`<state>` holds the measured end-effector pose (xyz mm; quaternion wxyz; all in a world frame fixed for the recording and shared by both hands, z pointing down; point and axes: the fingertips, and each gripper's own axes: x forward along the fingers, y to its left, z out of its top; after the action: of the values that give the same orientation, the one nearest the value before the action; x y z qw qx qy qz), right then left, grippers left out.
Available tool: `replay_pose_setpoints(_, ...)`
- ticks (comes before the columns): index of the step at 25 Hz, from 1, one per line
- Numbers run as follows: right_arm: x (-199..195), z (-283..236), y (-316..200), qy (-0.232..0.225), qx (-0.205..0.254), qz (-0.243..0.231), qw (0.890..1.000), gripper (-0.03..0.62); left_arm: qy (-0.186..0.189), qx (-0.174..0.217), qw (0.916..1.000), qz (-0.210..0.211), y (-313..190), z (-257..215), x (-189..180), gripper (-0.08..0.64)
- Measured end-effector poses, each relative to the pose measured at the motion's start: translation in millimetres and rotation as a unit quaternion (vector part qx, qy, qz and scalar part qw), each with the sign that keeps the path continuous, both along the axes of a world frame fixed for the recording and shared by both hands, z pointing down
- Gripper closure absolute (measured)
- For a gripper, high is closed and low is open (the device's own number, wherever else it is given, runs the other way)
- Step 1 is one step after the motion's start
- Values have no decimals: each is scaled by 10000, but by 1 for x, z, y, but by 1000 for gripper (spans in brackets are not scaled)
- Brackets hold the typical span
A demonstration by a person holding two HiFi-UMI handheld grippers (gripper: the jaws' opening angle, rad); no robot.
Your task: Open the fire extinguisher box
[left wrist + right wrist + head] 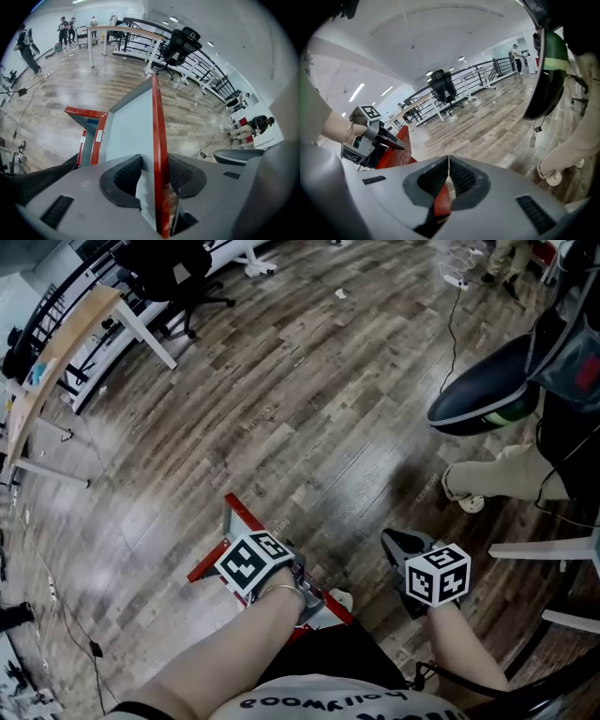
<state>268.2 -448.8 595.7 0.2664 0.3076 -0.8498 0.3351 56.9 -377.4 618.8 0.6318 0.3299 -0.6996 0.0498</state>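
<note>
Head view: fire extinguisher box sits on the plank floor right below the wearer, red frame showing either side of the left arm.

Left gripper view: the door, a grey panel with a red edge, stands swung well off the frame, edge-on to the camera. I'd call the task nearly done.

Left gripper straddles that free edge. Makes sense, since it's the only thing to grab and it's farthest from the hinge. Jaws are part-way apart with the door between them. The left pad is against the grey face, but a sliver of floor shows between the red edge and the right pad, so I read it as bracketing, not clamped.

Right gripper: jaws closed together, nothing held. The red below the pads is probably the box beyond. It hangs right of the box, clear of the door's swing.

Room: open office, and no surface under the box.
- Far left: a wood-topped surface on white legs, with a black office chair by it.
- Right: a dark rounded shell with a green stripe, which I can't identify, and someone's pale trouser leg and shoe beside it.
- A thin cable trails across the floor.
</note>
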Motion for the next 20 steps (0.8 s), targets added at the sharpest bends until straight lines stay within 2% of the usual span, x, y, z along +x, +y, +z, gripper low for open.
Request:
replay_pose_setpoints(6, 6, 22, -10, 70, -190, 67, 9998, 580, -194, -145, 9996, 131, -14, 15, 6, 400)
replay_pose_setpoints(11, 14, 26, -19, -45, -247, 268, 9993, 580, -374, -298, 9983, 324, -27, 30, 17, 385)
replay_pose_setpoints(15, 21, 34, -11, -18, -379, 277, 9989, 580, -546, -471, 9969, 302, -29, 34, 23, 383)
replay_pose_setpoints(20, 24, 38, -6, -79, -431, 282, 9986, 580, -770, -332, 9962, 252, -32, 37, 24, 382)
